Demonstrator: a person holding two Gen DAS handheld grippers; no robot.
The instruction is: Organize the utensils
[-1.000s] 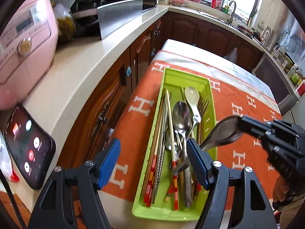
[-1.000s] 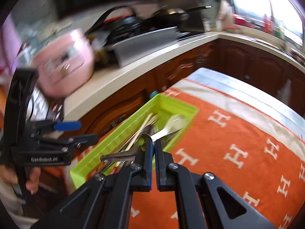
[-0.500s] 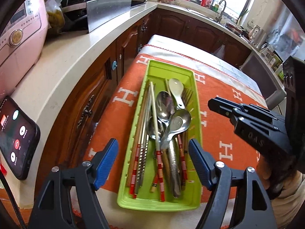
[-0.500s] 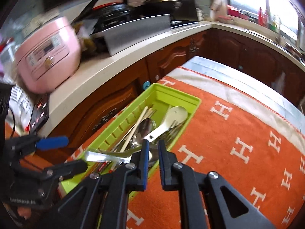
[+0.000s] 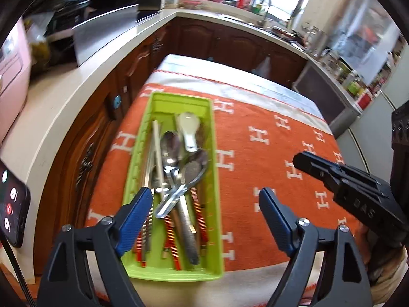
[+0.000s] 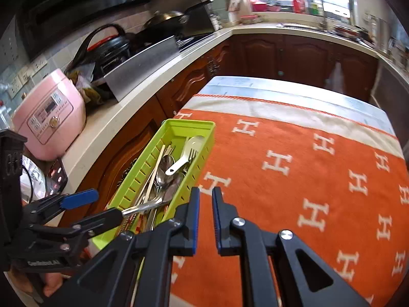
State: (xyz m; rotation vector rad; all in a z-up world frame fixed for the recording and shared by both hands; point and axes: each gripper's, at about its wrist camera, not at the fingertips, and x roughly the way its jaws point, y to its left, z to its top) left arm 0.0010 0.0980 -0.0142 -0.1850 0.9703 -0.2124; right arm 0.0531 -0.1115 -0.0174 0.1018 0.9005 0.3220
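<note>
Now spoon (image 5: pixel 188 176) in tray (image 5: pixel 214 204), below left gripper (image 5: pixel 205 211)

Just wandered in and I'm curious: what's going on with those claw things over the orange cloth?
A person holds a claw tool in each hand and is sorting cutlery. A green tray on the orange tablecloth already holds spoons, forks and chopsticks, with a metal spoon lying on top. The left claw hangs over the tray's near end, its jaws opening with nothing gripped. The right claw is beside the tray over bare cloth, slightly open and empty.
</note>
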